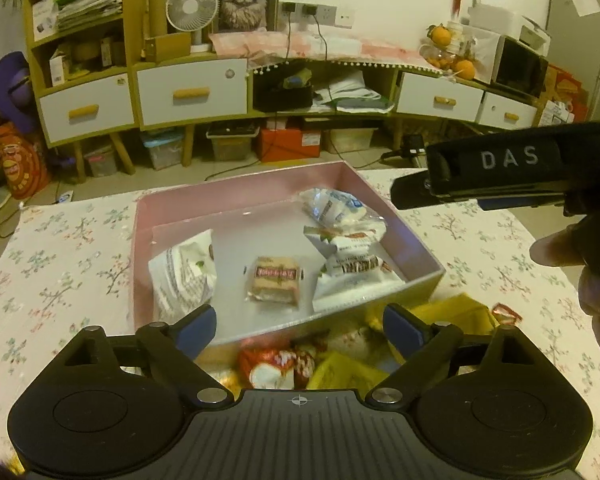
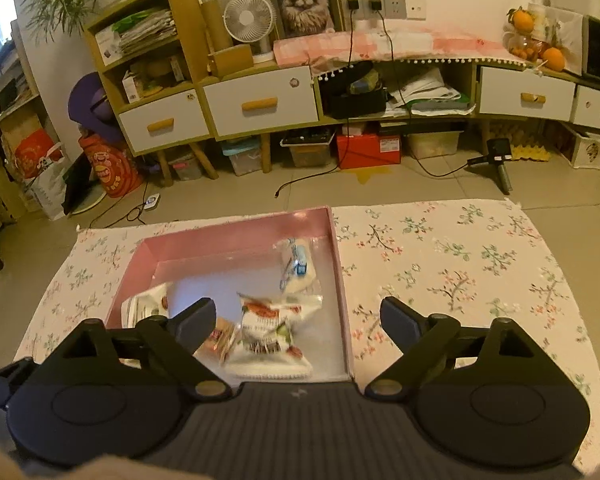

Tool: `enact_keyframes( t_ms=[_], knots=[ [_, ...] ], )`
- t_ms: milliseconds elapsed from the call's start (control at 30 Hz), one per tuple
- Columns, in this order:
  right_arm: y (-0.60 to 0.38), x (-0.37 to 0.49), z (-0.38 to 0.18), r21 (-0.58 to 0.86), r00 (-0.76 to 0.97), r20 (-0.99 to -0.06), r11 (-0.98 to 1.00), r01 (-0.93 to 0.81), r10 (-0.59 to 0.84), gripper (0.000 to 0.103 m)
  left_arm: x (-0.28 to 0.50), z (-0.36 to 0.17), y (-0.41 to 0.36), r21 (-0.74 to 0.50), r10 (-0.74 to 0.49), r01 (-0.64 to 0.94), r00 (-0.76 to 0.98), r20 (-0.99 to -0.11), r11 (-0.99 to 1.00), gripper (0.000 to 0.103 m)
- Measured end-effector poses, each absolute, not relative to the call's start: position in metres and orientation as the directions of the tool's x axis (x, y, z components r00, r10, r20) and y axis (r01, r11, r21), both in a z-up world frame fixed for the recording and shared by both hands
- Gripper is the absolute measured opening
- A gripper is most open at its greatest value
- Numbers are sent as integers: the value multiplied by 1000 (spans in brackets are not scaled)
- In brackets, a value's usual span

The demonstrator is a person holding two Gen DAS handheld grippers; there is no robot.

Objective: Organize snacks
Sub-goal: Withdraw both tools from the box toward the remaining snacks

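A pink open box (image 1: 236, 196) (image 2: 228, 232) sits on the floral tablecloth and holds several wrapped snacks: a white bag (image 1: 184, 276) at its left, a small brown biscuit pack (image 1: 276, 282) in the middle, white packs (image 1: 352, 276) (image 2: 268, 332) and a clear blue-printed pack (image 1: 332, 208) (image 2: 296, 268) at the right. My left gripper (image 1: 300, 326) hangs open over the box's near wall with nothing between its fingers. My right gripper (image 2: 298, 322) is open above the box's near right corner, also with nothing in it. Loose red and yellow snacks (image 1: 284, 364) lie in front of the box.
The right-hand tool (image 1: 500, 172) and the person's fingers (image 1: 596, 280) show at the right of the left wrist view. Beyond the table edge stand a low cabinet (image 2: 260, 108) with drawers, storage bins, a fan (image 2: 248, 16) and floor cables (image 2: 420, 168).
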State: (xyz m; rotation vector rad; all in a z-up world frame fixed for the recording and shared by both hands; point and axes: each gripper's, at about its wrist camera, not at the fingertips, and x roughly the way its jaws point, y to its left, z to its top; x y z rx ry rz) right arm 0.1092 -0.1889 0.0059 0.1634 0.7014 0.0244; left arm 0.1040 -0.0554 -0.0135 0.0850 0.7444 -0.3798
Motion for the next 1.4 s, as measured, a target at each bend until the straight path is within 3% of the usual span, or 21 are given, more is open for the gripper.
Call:
enact_keyframes(
  t_ms=[700,1033,1400],
  knots=[
    [-174,42,-8,65,788,-613,998,-18,54,102,50,-8,0,-59,-236,269,697,-677,961,97],
    [-162,14,-32,-29,824,-558,990,-138,99,103,29,-25,45,-28,-235,289,713,-661,957,97],
    [-141,4,-55,-70,799,-581,968,-239,156,103,20,-47,83,67,-249,392,697,-672,917,97]
  ],
)
